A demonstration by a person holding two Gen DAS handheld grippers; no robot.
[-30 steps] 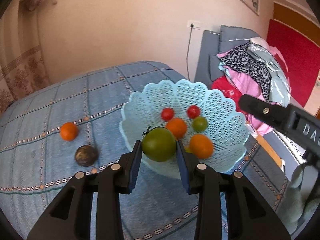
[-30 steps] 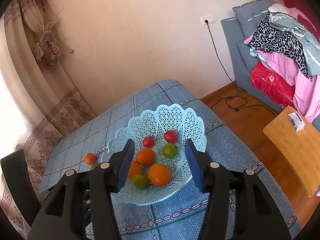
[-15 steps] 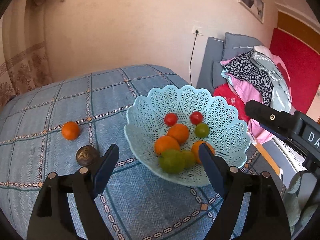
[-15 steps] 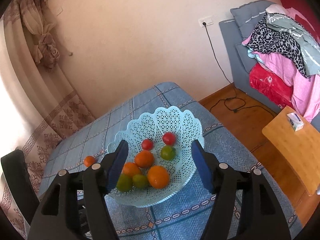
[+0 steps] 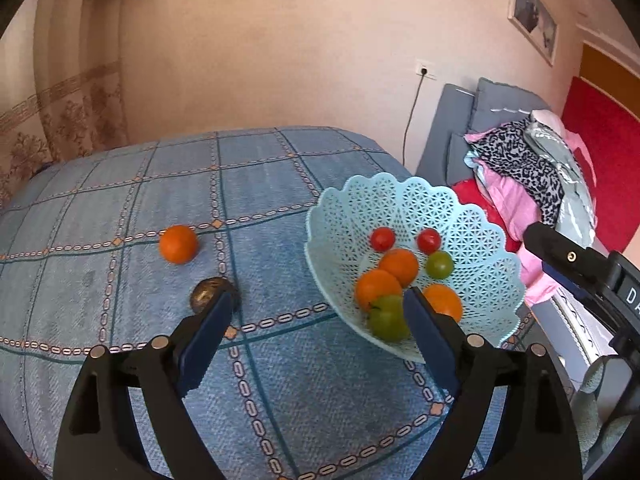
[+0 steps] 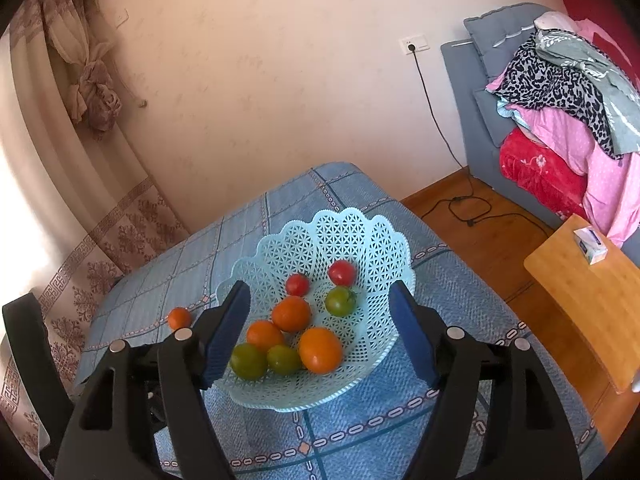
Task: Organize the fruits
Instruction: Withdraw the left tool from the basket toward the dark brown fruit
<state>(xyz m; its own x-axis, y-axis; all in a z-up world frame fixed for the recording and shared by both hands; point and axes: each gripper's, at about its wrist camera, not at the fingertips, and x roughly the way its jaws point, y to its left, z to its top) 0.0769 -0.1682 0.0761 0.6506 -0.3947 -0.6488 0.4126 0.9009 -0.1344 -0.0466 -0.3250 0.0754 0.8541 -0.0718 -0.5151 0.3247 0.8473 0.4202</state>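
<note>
A pale blue lattice basket (image 6: 362, 236) sits on a table (image 5: 100, 216) with a blue checked cloth and holds oranges, green fruits and two red tomatoes. The left claw (image 5: 316, 306) and right claw (image 6: 320, 302) are both spread with nothing between their pads, having just been opening (the right claw frames the basket). An orange (image 5: 178, 243) and a dark round fruit (image 5: 208, 297) lie on the cloth left of the basket

Blue checked table (image 5: 280, 380) with basket (image 5: 472, 216), orange (image 5: 178, 243), dark fruit (image 5: 206, 295).
</note>
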